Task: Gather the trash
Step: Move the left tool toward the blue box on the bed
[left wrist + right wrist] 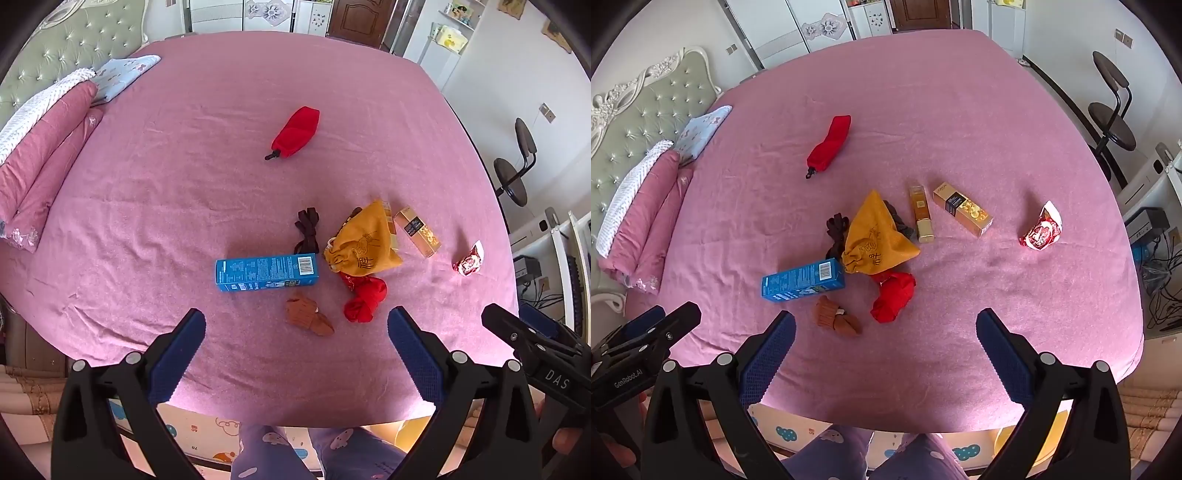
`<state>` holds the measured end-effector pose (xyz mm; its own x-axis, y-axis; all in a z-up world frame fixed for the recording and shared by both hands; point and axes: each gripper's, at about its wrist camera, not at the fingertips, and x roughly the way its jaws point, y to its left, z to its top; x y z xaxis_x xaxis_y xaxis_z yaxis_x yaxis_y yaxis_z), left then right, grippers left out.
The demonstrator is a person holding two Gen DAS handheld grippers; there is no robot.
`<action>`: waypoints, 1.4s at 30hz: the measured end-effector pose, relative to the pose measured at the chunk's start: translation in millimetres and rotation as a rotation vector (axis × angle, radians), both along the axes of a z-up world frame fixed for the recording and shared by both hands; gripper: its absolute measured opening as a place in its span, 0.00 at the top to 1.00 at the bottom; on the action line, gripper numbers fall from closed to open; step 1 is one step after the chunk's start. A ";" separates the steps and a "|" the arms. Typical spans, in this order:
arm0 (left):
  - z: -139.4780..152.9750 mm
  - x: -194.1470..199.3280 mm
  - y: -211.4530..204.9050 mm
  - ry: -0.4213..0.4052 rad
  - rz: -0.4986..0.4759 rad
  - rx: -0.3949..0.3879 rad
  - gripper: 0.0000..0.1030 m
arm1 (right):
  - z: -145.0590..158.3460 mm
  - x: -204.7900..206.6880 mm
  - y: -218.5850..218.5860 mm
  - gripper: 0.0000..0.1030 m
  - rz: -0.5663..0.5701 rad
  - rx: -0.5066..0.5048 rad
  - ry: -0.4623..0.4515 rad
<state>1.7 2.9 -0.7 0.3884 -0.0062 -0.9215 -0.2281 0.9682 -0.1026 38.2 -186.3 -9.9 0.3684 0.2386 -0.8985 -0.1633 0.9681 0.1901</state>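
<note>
On the pink bed [184,166] lie a blue carton [266,272] [802,281], a gold box [417,231] [962,209], a second slim gold box [921,214], a crumpled red-white wrapper [469,259] [1041,227], a yellow pouch [360,242] [877,236], red socks [364,297] [894,297], brown socks [308,317] [836,320], a dark strap [307,229] and a red pouch [297,131] [830,142]. My left gripper [296,321] is open and empty above the bed's near edge. My right gripper [885,323] is open and empty, beside the left one.
Pillows and a folded quilt [48,147] lie at the headboard on the left. A black chair [517,162] and shelves with cables stand right of the bed. A patterned floor mat [199,432] and the person's legs are below the near edge.
</note>
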 end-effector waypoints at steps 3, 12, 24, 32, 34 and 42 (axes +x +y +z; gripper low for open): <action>-1.8 1.9 3.7 0.005 -0.022 -0.010 0.04 | -0.3 -1.0 4.3 0.08 -0.004 -0.005 0.005; -6.4 7.7 11.7 0.024 -0.067 -0.019 0.04 | -1.4 -1.1 11.3 0.08 -0.035 -0.006 0.022; -10.8 11.5 11.0 0.028 -0.115 -0.026 0.04 | -3.6 -7.2 12.7 0.08 -0.062 0.002 0.035; -13.1 11.1 13.0 0.046 -0.126 -0.026 0.04 | -4.8 -7.9 15.9 0.08 -0.062 0.001 0.043; -13.8 11.4 12.6 0.044 -0.126 -0.015 0.04 | -4.1 -8.5 16.7 0.08 -0.061 0.002 0.040; -14.6 13.4 11.2 0.040 -0.135 0.000 0.04 | -4.2 -6.4 18.8 0.08 -0.059 0.002 0.044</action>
<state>15.1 14.1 -15.2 0.3469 -0.0561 -0.9362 -0.1001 0.9903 -0.0964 31.8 -167.5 -14.1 0.3424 0.2198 -0.9135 -0.0970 0.9753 0.1983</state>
